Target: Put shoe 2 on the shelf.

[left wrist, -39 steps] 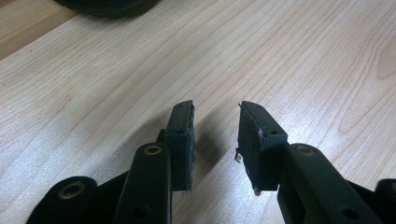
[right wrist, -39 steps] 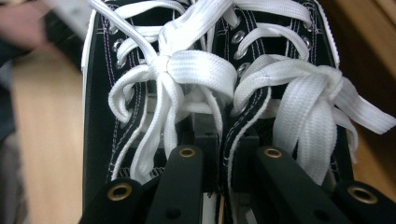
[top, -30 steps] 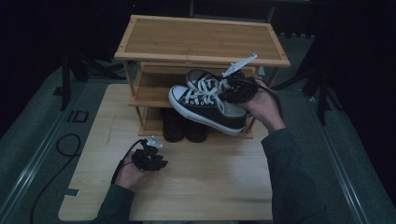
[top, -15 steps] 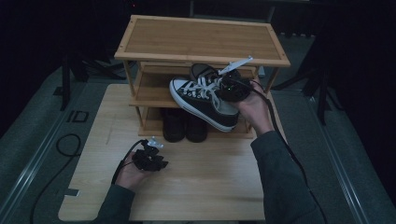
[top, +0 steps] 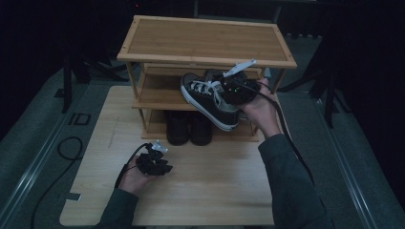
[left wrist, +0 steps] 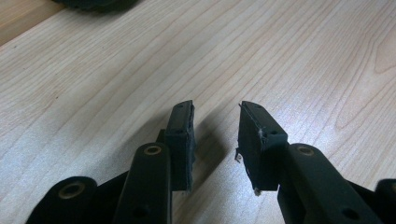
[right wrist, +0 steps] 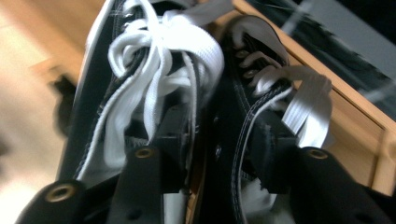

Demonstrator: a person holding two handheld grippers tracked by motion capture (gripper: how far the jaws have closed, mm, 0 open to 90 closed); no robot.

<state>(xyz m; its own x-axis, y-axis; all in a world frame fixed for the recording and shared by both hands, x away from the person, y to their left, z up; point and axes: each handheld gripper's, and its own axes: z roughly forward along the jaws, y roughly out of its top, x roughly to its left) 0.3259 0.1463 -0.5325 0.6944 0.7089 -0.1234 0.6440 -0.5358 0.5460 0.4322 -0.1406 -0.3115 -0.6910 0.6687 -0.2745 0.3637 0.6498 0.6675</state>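
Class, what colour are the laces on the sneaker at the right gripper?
White laces on a black sneaker; the right gripper view shows them best.

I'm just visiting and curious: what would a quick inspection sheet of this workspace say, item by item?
Surface: pale wooden table top, bare in front of the rack.
Job's things: bamboo shoe rack; a pair of black sneakers with white laces at its middle shelf, the front one sticking out over the edge; dark shoes on the bottom shelf.
Clutter: nothing seen.
Grippers: left gripper rests low over the table, jaws apart, nothing between them; right gripper is at the sneakers, its jaws have just been opening, with the two shoes' inner sides between them.
Cables: one trails from each gripper; a loop lies on the floor at left.
Surroundings: dark room, grey floor, stands at the sides.
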